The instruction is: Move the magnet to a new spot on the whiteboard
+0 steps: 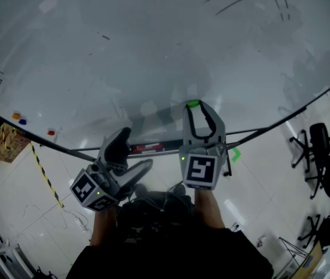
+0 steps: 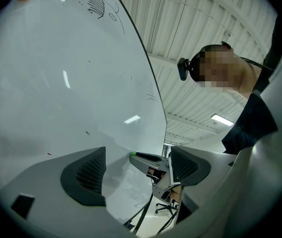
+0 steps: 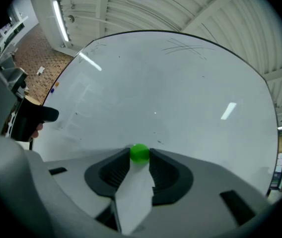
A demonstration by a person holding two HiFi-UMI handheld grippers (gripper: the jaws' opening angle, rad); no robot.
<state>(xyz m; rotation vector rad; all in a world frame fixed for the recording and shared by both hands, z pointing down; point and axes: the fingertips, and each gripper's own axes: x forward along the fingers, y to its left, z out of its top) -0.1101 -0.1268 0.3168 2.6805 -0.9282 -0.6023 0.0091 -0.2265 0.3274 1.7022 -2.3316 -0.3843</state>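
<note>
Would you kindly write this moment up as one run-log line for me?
right gripper: shut on green magnet at whiteboard | left gripper: open, empty | magnet: not yet released

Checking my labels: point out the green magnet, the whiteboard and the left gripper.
green magnet (image 3: 140, 153): right gripper view, its middle.
whiteboard (image 1: 153, 51): head view, bare surface.
left gripper (image 2: 137, 155): left gripper view, midway between its jaws' tips.
</note>
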